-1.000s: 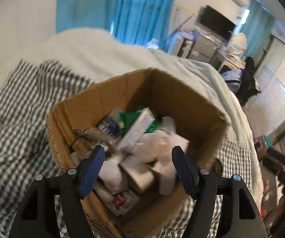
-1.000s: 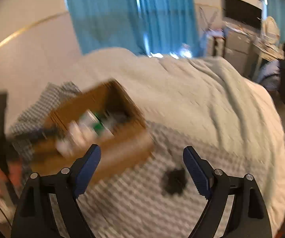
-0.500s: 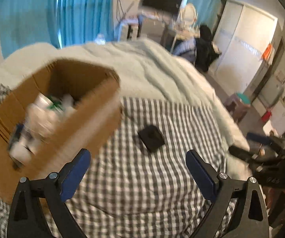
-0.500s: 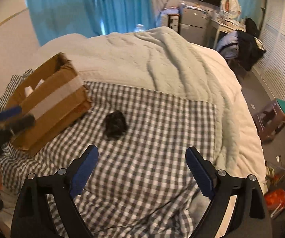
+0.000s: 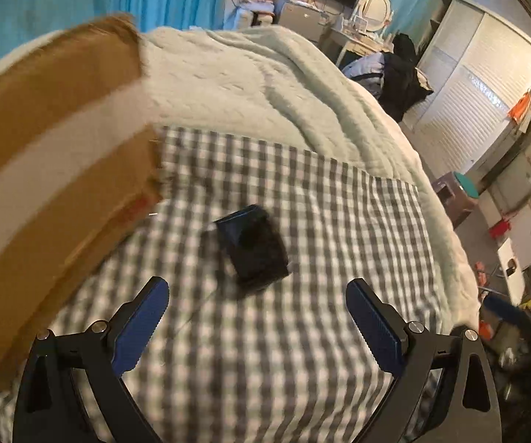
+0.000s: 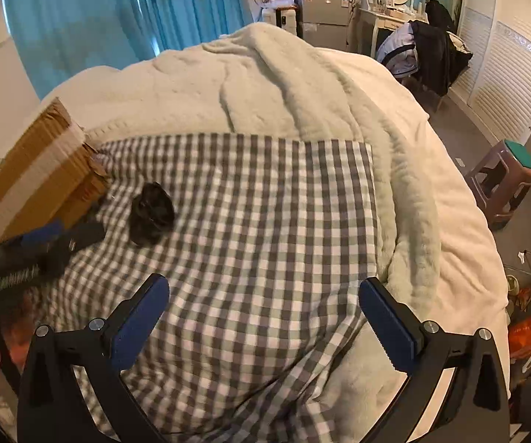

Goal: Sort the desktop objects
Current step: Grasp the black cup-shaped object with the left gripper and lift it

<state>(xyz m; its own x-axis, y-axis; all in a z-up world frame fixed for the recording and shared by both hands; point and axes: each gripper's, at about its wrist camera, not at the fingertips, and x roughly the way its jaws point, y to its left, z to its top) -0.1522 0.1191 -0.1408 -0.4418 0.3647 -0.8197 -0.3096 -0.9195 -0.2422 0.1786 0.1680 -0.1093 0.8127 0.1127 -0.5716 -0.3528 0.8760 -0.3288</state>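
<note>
A small black object (image 5: 252, 245) lies on the checked cloth (image 5: 302, 332), just beside the cardboard box (image 5: 55, 170) near the cloth's left edge. It looks light and fairly stiff, perhaps slick; its short sides seem the best hold. The left gripper (image 5: 258, 317) hangs spread and empty just short of it; the right gripper (image 6: 265, 317), also spread and empty, is well apart.

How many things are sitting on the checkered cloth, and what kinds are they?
Cardboard box: 1
Small black object: 1
Total on the checkered cloth: 2
</note>
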